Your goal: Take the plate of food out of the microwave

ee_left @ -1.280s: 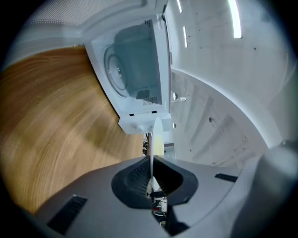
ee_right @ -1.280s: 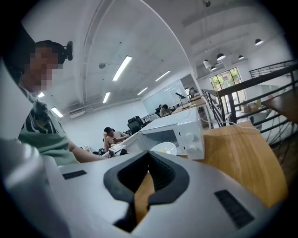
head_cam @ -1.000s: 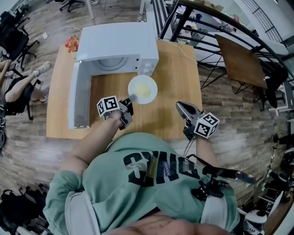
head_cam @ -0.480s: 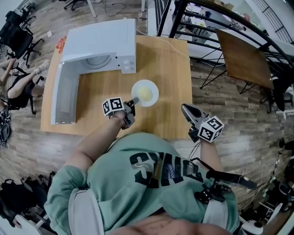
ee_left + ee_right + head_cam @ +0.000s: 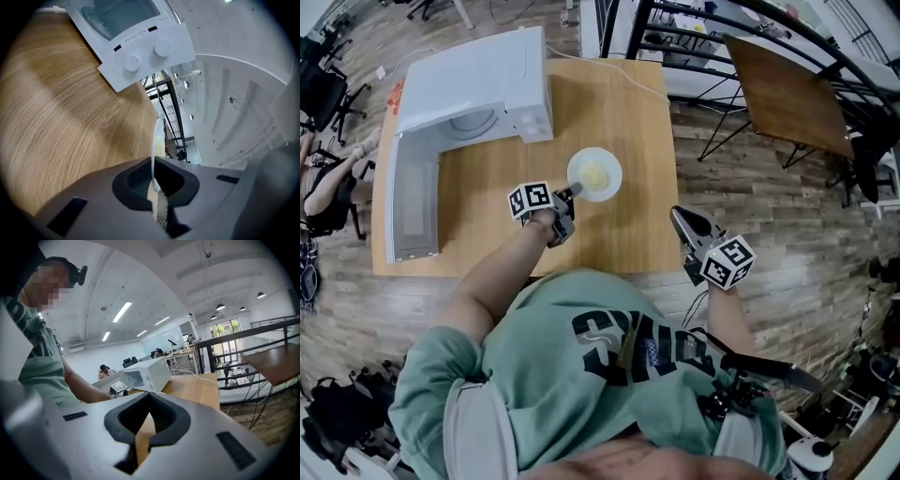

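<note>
Our left gripper (image 5: 570, 194) pinches the near rim of the round white plate of yellow food (image 5: 594, 173) over the light wooden table (image 5: 628, 103); our empty right gripper (image 5: 682, 220), closed, hangs well apart.

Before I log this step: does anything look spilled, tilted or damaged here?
Nothing spilled or damaged. The food lies on the plate, gripped at its rim by the left hand-held gripper. The microwave door stands open.
</note>
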A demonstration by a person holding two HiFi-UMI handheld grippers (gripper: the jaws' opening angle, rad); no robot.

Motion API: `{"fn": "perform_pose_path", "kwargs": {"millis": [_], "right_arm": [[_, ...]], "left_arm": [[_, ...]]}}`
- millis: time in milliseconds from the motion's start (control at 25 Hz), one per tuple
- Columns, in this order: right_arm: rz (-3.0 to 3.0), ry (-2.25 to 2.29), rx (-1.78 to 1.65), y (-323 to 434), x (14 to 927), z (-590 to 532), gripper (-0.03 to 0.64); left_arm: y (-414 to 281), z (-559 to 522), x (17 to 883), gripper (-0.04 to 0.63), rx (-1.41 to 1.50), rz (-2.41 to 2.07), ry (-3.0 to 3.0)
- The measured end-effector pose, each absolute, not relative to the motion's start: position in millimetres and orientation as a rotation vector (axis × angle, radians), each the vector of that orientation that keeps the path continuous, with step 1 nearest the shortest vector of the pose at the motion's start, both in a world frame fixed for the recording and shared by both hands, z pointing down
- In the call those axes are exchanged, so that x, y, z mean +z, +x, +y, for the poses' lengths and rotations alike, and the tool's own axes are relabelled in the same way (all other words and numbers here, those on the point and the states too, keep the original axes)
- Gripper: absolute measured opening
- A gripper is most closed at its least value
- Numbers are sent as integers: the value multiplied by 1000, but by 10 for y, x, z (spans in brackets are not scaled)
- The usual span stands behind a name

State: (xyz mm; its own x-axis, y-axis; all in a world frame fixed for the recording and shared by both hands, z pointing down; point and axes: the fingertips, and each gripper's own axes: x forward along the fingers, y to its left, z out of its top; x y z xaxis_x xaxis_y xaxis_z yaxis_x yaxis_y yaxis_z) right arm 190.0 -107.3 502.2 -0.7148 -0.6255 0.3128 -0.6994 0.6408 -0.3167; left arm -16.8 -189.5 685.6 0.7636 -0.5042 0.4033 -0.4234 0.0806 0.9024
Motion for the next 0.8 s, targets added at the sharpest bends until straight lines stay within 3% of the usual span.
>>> {"fn": "perform_pose_path", "kwargs": {"millis": [800], "right_arm": [[-2577,1271,769,2572,5441,-507,8]], "left_arm": [[207,-1904,7763,12,126,-799,1491]]}}
